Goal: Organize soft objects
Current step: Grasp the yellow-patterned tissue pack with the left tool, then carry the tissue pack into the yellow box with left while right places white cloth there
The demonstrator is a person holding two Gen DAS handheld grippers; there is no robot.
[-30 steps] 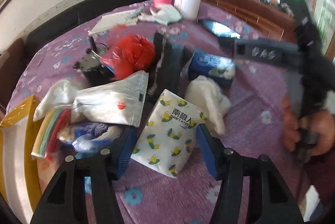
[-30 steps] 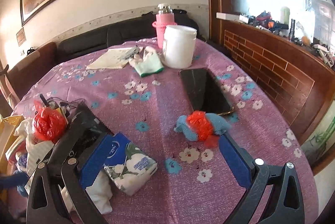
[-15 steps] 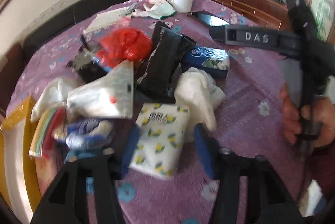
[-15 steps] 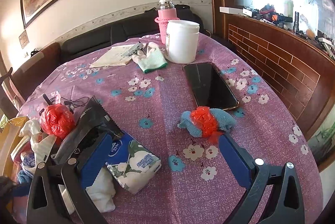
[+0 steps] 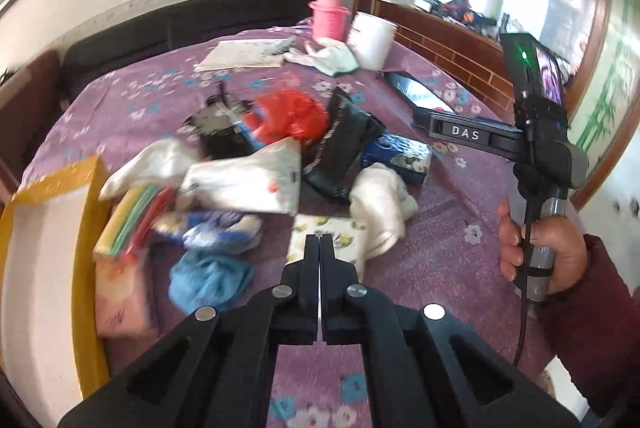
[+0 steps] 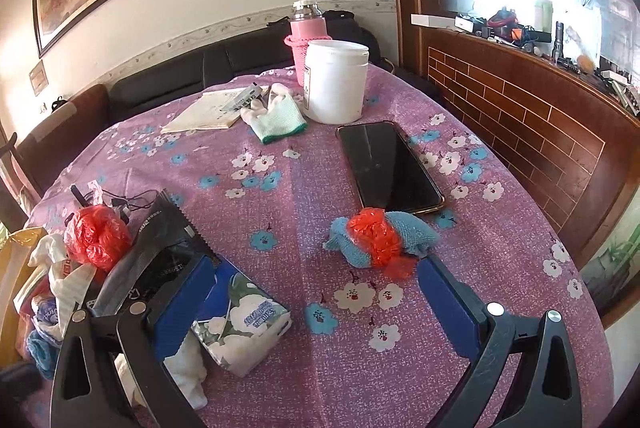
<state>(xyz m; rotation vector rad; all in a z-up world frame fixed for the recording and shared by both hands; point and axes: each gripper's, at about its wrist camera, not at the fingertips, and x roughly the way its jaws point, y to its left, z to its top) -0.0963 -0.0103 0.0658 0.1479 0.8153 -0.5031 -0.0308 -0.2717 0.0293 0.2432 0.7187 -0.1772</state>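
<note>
left wrist: looks down on pile | right wrist: down across table [image 6: 320, 168] | shared: tissue pack [image 5: 400, 156]

left gripper [image 5: 319, 242]: black plastic linkage arms, round silver screw heads at the pivots, triangular cut-outs in the lower arms.
right gripper [image 6: 314, 298]: same black frame and silver screws; fingers [image 6: 182, 302] faced with blue pads.
right gripper body, seen from the left wrist camera: dark grey bar lettered "DAS" in white, black upright block with a green light, grey handle, black cable down the handle.
right hand [image 5: 540, 248]: dark red sleeve at the wrist.
</note>
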